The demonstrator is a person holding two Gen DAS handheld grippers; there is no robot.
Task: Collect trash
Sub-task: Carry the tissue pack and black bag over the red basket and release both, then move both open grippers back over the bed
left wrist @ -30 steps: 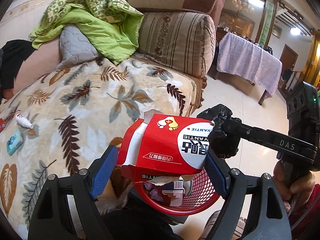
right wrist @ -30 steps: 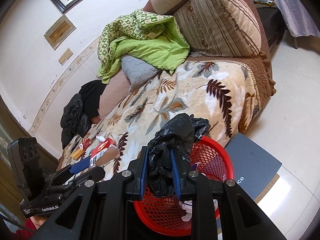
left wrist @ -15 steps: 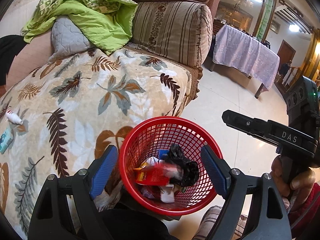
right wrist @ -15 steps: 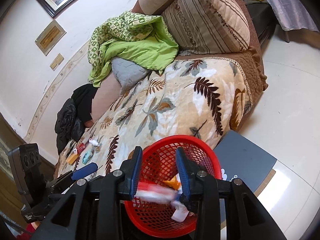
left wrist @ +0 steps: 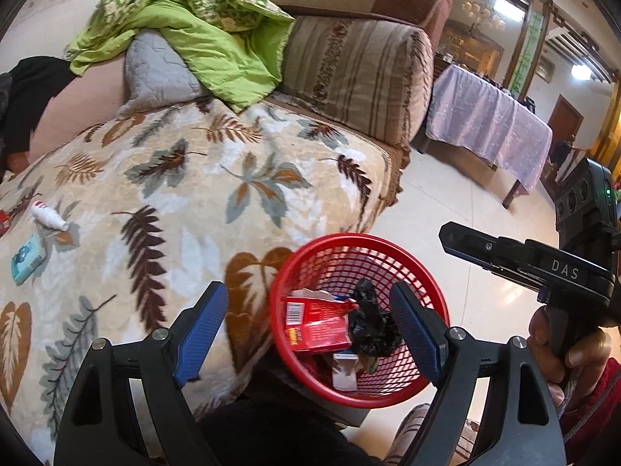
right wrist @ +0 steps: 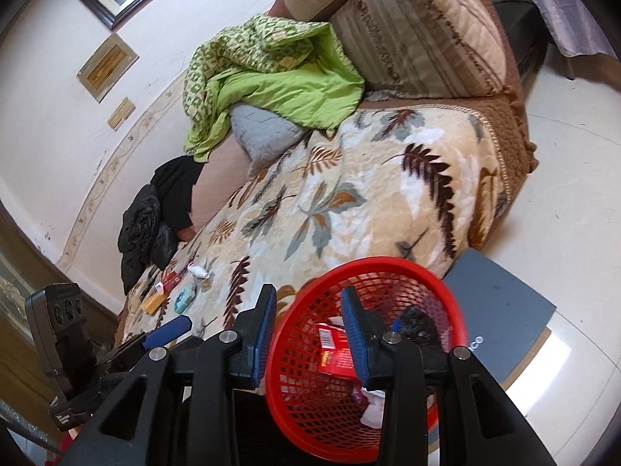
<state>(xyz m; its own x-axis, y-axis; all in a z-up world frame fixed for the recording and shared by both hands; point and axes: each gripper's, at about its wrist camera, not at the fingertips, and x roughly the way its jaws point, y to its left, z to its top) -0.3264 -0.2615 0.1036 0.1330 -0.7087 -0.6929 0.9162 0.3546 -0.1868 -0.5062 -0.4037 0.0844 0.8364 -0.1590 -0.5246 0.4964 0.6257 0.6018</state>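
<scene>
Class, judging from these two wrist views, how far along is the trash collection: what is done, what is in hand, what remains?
Done: a red cardboard box and a crumpled black plastic bag lie inside the red mesh basket. In hand: nothing; the left gripper and right gripper are both open and empty. Left: a small white bottle, a teal packet and more small items lie on the leaf-print blanket.

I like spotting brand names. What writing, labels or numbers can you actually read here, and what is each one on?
"DAS": white letters on the black arm of the right gripper.
Red carton in the red mesh basket: a barcode and yellow print, too blurred to read.
Left gripper: small white lettering low on its body, unreadable.
Grey board on the floor: pale logo, partly hidden, unreadable.
</scene>
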